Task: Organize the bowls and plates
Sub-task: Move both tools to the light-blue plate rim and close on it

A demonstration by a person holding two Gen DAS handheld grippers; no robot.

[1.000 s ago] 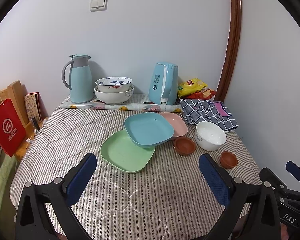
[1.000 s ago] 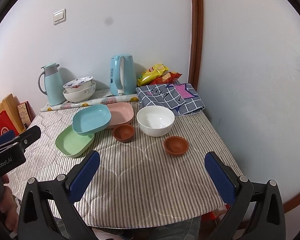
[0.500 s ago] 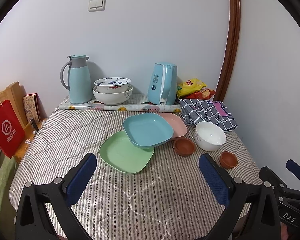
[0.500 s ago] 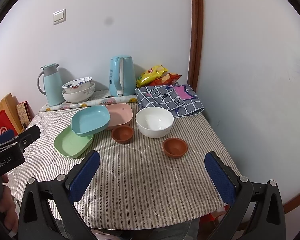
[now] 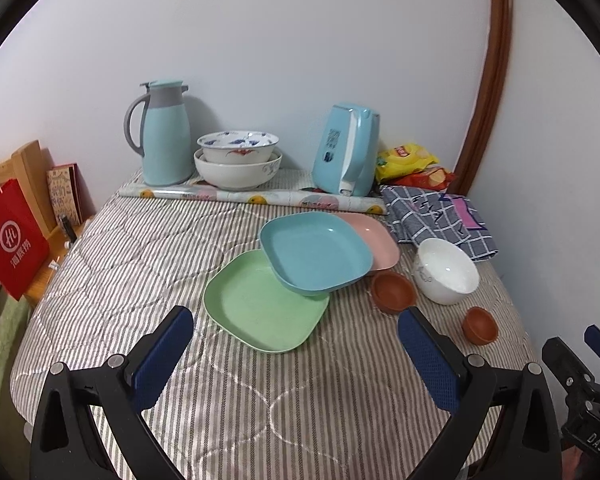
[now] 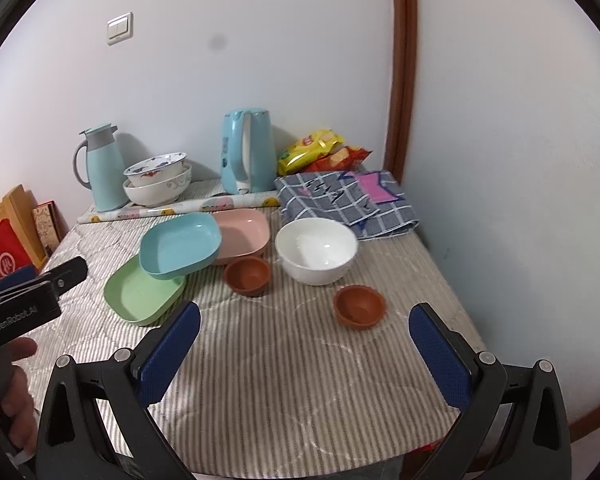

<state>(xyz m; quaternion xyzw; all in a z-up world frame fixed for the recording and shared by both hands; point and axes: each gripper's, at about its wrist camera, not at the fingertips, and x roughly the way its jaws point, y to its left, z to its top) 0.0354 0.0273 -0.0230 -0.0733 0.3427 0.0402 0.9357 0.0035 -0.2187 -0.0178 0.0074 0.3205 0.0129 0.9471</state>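
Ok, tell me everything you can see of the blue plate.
The blue plate is a squarish dish with rounded corners and a raised rim, plain light blue, looks like matte plastic, and empty. It sits tilted, its near edge resting on the green plate and its far edge on the pink plate, mid-table on the striped cloth. Neither gripper touches it.

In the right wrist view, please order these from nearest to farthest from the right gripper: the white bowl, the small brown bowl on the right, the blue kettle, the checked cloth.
From the right gripper:
1. Small brown bowl, just ahead, slightly right.
2. White bowl, behind it, centre.
3. Checked cloth, farther back on the right.
4. Blue kettle, at the back by the wall.
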